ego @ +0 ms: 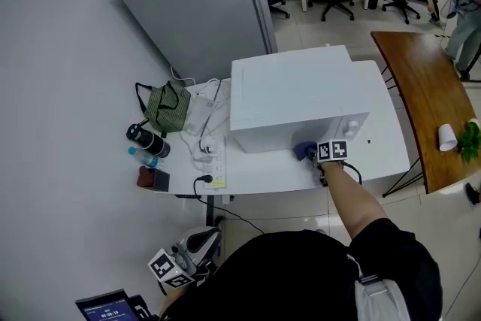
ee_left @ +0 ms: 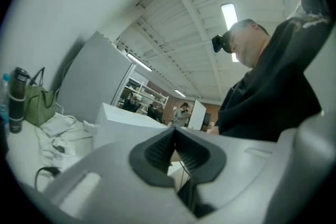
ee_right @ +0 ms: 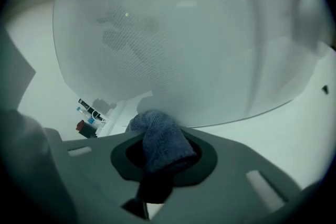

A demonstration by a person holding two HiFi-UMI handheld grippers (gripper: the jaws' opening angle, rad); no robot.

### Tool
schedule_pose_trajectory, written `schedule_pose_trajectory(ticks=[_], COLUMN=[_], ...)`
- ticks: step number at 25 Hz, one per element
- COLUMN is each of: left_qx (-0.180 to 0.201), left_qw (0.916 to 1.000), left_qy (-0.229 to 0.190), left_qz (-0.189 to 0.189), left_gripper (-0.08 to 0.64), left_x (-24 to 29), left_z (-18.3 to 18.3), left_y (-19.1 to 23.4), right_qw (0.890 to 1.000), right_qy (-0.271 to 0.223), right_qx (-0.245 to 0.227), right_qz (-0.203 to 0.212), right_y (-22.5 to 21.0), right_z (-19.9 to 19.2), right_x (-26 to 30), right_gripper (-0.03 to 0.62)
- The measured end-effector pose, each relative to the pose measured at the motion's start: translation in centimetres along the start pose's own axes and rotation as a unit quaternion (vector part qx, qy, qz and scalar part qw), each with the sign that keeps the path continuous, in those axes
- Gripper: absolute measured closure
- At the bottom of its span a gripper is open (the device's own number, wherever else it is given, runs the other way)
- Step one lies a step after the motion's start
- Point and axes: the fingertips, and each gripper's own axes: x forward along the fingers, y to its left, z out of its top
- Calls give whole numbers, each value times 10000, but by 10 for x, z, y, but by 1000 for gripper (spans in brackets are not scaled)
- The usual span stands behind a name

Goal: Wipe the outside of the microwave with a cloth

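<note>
We are holding the blue cloth (ee_right: pixel 160 139) bunched between the closed jaws of the right gripper (ee_right: pixel 163 153), and the wad is pressing against the lower front face of the white microwave (ee_right: pixel 184 34), whose door is filling nearly the whole right gripper view. From the head view, the microwave (ego: pixel 293 98) is sitting at the centre of the frame on a white table (ego: pixel 379 143), its long axis running left to right, and the right gripper (ego: pixel 314 154) is reaching it from below with the cloth (ego: pixel 304 150) touching the front near the bottom edge. The face is lying straight ahead of the cloth, so we are judging that the coming stroke is running sideways along that long axis. The left gripper (ego: pixel 199 243) is hanging at the lower left of the frame, well apart from the table, so the right is the nearer one; the left gripper (ee_left: pixel 176 152) is showing its jaws together, holding nothing. We are finding no brand or legible writing anywhere.
</note>
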Motion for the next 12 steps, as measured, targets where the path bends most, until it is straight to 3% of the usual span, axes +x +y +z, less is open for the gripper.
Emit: schedule_pose_trajectory(ticks=[6, 9, 12], left_qx=[19, 119, 212], left_qw=[9991, 9986, 9982], left_qy=[168, 235, 235], left_qz=[-380, -455, -510], left_gripper=[557, 557, 557], left_x=[83, 104, 118], left_z=[-16, -16, -14], left_y=[-47, -61, -70], right_qw=[9974, 9967, 9970], right_qy=[-328, -425, -585], right_qx=[189, 105, 77], right_qz=[-611, -685, -500], right_y=[-130, -155, -157], right_z=[22, 36, 46], right_x=[-96, -122, -136], right_gripper=[525, 525, 525])
